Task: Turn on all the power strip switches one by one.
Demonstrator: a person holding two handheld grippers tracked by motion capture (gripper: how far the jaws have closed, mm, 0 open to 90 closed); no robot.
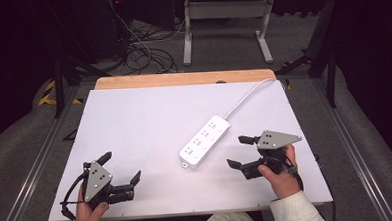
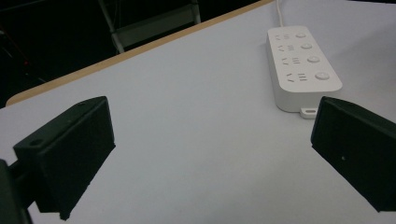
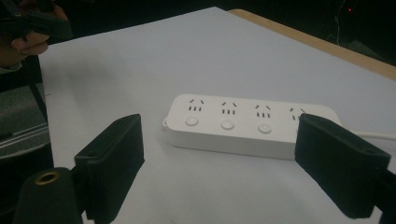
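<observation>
Standing at the near edge, the person holds the left gripper (image 1: 121,170) with its jaws spread wide and nothing between them. Farther right, the right gripper (image 1: 240,151) is likewise released, its jaws apart just beside the white power strip (image 1: 205,141). That strip lies flat on the white table (image 1: 144,122), right of centre, its cord (image 1: 248,95) trailing toward the far wooden edge (image 1: 182,79).
</observation>
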